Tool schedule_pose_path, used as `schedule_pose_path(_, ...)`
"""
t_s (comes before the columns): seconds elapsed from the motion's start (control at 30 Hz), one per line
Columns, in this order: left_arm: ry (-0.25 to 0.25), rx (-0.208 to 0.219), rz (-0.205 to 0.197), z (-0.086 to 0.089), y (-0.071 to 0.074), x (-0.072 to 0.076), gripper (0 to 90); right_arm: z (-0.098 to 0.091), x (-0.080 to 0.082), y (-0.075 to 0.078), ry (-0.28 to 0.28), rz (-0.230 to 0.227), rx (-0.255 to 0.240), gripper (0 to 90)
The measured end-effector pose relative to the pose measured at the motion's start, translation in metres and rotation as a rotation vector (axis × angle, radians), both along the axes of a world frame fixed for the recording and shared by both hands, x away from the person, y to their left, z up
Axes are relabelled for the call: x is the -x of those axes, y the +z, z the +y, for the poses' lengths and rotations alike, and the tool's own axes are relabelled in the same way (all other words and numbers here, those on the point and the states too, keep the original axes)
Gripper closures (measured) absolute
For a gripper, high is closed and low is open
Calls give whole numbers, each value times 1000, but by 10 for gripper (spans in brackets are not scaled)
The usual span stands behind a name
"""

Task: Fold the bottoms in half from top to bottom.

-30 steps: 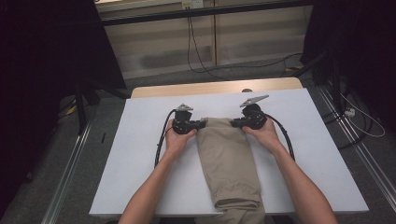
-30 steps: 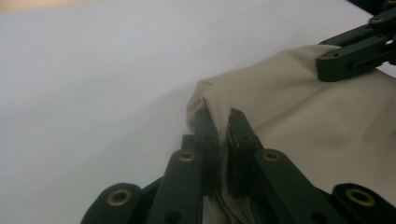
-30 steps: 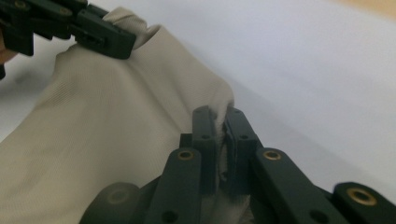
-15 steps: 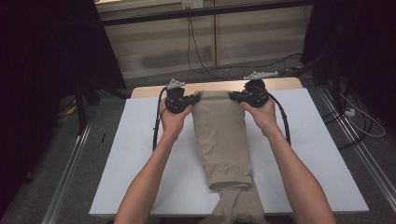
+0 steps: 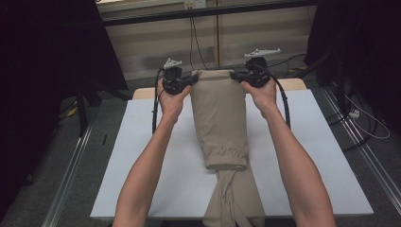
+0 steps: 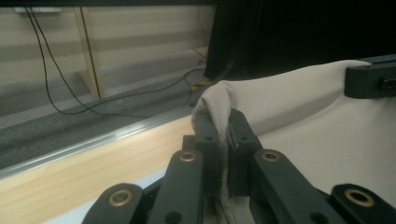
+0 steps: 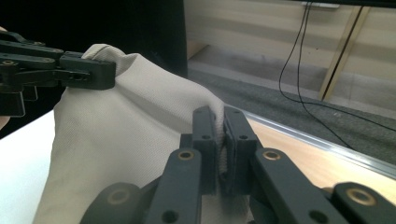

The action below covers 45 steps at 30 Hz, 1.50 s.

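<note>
Both jaws clamped on beige trousers (image 5: 219,118), white table (image 5: 326,156) beneath, cables (image 5: 198,42) beyond

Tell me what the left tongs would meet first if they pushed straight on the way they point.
Probably the right tongs, across the beige trousers that the left tongs already clamp; depth is hard to judge.

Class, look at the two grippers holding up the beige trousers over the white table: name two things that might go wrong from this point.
1. The left gripper and right gripper each pinch just a narrow fold at a top corner of the trousers; the hanging weight might pull the cloth free.
2. The lower end of the trousers droops over the near edge of the table, so it may drag or bunch unevenly if moved.
</note>
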<state>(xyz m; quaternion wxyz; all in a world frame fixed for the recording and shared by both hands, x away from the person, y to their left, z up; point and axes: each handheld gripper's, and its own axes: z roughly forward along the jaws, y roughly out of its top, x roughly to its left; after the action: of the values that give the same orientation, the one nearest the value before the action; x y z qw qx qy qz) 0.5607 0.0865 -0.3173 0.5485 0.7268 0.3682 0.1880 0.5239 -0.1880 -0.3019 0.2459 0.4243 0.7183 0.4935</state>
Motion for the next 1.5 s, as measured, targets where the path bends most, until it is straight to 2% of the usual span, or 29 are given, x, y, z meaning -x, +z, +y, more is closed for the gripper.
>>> schedule_pose_path(0.03, -6, 0, 17, -2, -1, -4, 853, -1, -3, 2, -7, -2, 6, 840)
schedule_pose_path(0.07, 12, 8, 48, -3, -4, -7, 833, -1, -7, 3, -19, -4, 25, 810)
schedule_pose_path(0.1, 52, 11, 63, -3, -9, -9, 726, -2, -11, 3, -60, -13, 37, 634)
schedule_pose_path(0.13, 76, 4, 95, -5, -16, -12, 564, -3, -14, 2, -119, -12, 39, 458)
schedule_pose_path(0.17, 71, -7, 107, -5, -21, -12, 471, -6, -16, -1, -140, 3, 38, 407)
schedule_pose_path(0.2, 61, -40, 105, -5, -27, -11, 466, -7, -17, -4, -134, 19, 40, 400)
schedule_pose_path(0.23, 66, -66, 105, -5, -34, -10, 438, -7, -16, -8, -125, 42, 51, 351)
schedule_pose_path(0.27, 64, -70, 115, -4, -37, -9, 395, -8, -14, -14, -117, 53, 67, 319)
schedule_pose_path(0.33, 59, -72, 136, 0, -47, -5, 316, -10, -10, -23, -92, 60, 63, 331)
schedule_pose_path(0.37, 58, -85, 137, 1, -51, -1, 301, -11, -7, -29, -82, 68, 58, 329)
schedule_pose_path(0.47, 32, -85, 141, 7, -61, 16, 265, -11, 9, -44, -43, 79, 42, 353)
schedule_pose_path(0.63, -21, -90, 137, 15, -81, 60, 233, -6, 54, -71, 58, 94, 23, 410)
schedule_pose_path(0.67, -30, -119, 131, 16, -85, 69, 233, -4, 65, -76, 81, 101, 27, 426)
schedule_pose_path(0.7, -39, -128, 129, 16, -89, 79, 222, -3, 76, -81, 106, 100, 24, 437)
schedule_pose_path(0.77, -68, -150, 136, 17, -96, 96, 197, 1, 99, -91, 144, 112, 54, 490)
schedule_pose_path(0.83, -97, -129, 151, 19, -102, 113, 175, 5, 120, -101, 180, 121, 70, 531)
schedule_pose_path(0.87, -96, -131, 172, 20, -104, 122, 175, 7, 132, -105, 198, 123, 70, 580)
schedule_pose_path(0.9, -84, -141, 176, 21, -105, 132, 175, 8, 143, -109, 226, 123, 55, 618)
schedule_pose_path(0.93, -86, -164, 176, 21, -104, 140, 175, 12, 155, -112, 248, 131, 60, 640)
schedule_pose_path(0.97, -103, -179, 174, 21, -104, 149, 175, 16, 166, -115, 272, 139, 86, 658)
schedule_pose_path(1.03, -144, -200, 149, 23, -104, 166, 177, 26, 186, -122, 335, 148, 109, 684)
schedule_pose_path(1.13, -181, -206, 138, 29, -107, 189, 189, 46, 207, -131, 399, 180, 141, 681)
schedule_pose_path(1.17, -185, -200, 130, 33, -109, 196, 204, 53, 213, -134, 425, 182, 165, 672)
schedule_pose_path(1.2, -185, -195, 129, 36, -111, 200, 215, 60, 217, -136, 449, 183, 181, 654)
schedule_pose_path(1.27, -166, -183, 136, 41, -117, 205, 216, 73, 224, -140, 511, 206, 169, 610)
schedule_pose_path(1.33, -155, -185, 160, 41, -124, 204, 218, 85, 232, -144, 555, 201, 208, 565)
schedule_pose_path(1.37, -164, -190, 171, 41, -125, 202, 218, 91, 236, -146, 561, 203, 231, 548)
schedule_pose_path(1.43, -161, -199, 157, 39, -127, 200, 218, 97, 239, -151, 576, 196, 274, 507)
schedule_pose_path(1.5, -164, -198, 172, 37, -129, 199, 218, 101, 240, -158, 561, 181, 320, 500)
